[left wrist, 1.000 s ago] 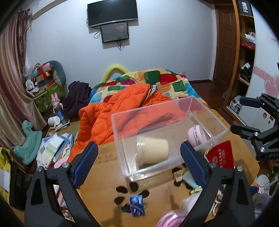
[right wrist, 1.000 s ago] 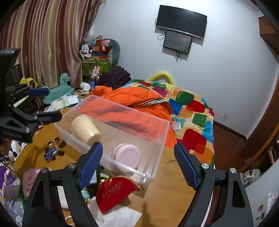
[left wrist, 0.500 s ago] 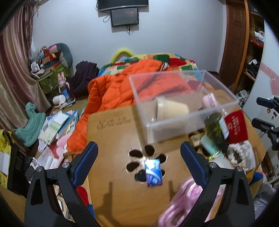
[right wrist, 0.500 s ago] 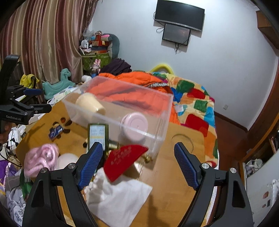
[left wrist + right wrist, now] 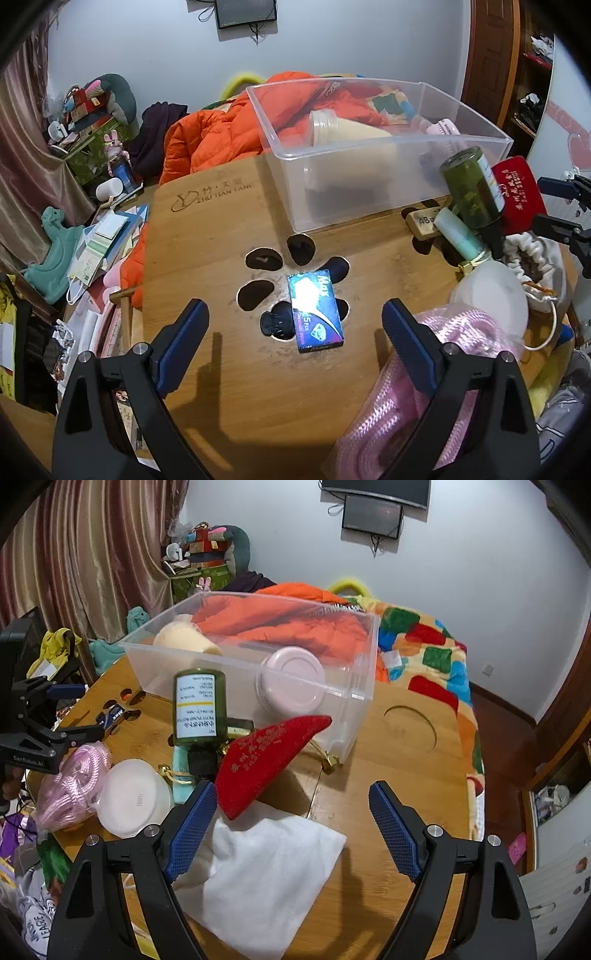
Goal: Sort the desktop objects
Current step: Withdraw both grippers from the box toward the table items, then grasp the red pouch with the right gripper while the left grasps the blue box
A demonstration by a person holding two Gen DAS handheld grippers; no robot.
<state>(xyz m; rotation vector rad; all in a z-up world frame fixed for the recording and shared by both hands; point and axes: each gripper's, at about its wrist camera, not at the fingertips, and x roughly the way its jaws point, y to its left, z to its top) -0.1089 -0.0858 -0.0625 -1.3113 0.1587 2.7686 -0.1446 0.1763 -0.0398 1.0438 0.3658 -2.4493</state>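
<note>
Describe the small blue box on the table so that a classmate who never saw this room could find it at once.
Start at the clear plastic bin on the wooden table. In front of it is a flower of dark cut-out holes. The blue box lies flat over them, the only glossy blue printed thing there.

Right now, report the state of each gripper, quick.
Left gripper: open, holding nothing, above the blue card box.
Right gripper: open, holding nothing, above the white cloth.
</note>
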